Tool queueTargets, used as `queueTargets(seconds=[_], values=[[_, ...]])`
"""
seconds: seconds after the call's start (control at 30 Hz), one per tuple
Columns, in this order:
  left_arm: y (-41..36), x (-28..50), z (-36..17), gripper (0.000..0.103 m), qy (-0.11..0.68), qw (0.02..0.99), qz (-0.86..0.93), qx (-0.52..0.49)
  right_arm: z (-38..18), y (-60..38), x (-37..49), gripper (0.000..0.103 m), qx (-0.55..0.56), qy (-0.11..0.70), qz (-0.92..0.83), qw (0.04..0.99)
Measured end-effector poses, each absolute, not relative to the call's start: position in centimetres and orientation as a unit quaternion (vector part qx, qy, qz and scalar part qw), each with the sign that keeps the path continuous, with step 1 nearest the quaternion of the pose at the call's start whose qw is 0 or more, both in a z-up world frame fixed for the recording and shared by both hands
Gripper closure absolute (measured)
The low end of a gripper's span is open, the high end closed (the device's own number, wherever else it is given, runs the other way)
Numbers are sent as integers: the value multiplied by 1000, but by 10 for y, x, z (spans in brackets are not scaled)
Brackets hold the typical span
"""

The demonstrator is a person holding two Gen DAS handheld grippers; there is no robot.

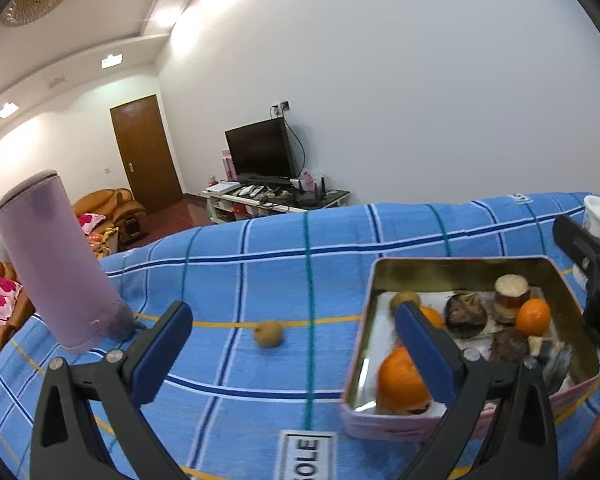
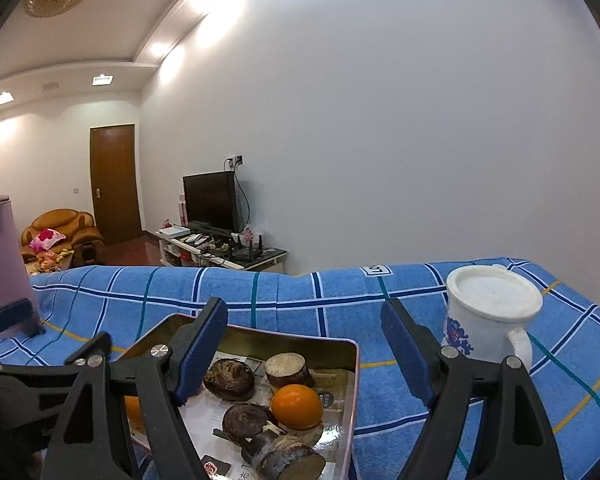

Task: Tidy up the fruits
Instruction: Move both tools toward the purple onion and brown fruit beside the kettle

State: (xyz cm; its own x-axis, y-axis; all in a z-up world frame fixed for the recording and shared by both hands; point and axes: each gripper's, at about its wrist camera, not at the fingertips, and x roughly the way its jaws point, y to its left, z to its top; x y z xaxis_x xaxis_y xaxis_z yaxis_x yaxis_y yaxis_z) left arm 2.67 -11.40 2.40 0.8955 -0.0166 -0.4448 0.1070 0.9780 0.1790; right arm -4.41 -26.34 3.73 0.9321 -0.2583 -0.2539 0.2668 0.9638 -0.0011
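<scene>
A pink metal tin (image 1: pixel 456 266) sits on the blue checked cloth and holds oranges (image 1: pixel 400 380), dark brown tubers (image 1: pixel 466 314) and a small tan fruit (image 1: pixel 404 300). Another small tan fruit (image 1: pixel 267 333) lies loose on the cloth left of the tin. My left gripper (image 1: pixel 292 354) is open and empty, above the cloth between the loose fruit and the tin. My right gripper (image 2: pixel 304 350) is open and empty over the tin's (image 2: pixel 350 368) right side, above an orange (image 2: pixel 297 406) and tubers (image 2: pixel 230 378). The right gripper also shows at the edge of the left wrist view (image 1: pixel 592 272).
A tall lilac bottle (image 1: pixel 56 264) stands at the left of the cloth, also in the right wrist view (image 2: pixel 2 264). A white lidded mug (image 2: pixel 490 314) with blue print stands right of the tin. Behind the table are a TV stand (image 2: pixel 220 248), a door and sofas.
</scene>
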Motion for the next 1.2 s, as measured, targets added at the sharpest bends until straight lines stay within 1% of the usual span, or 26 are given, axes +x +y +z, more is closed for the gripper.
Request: queueTargets(seconds=[0.3,0.7,0.9,1.2], values=[[-88,30,18,0,233,967,-16,102,35,-262,-42,23,43,144,-162,975],[-50,39,11,0,251,964,8,87,28,-239,-21,23,70,188,-149,968],[-31,42,9,0,257,962,24,85,24,-215,-11,23,66,198,-131,969],[18,54,5,0,279,957,58,60,21,-183,5,23,60,207,-104,971]])
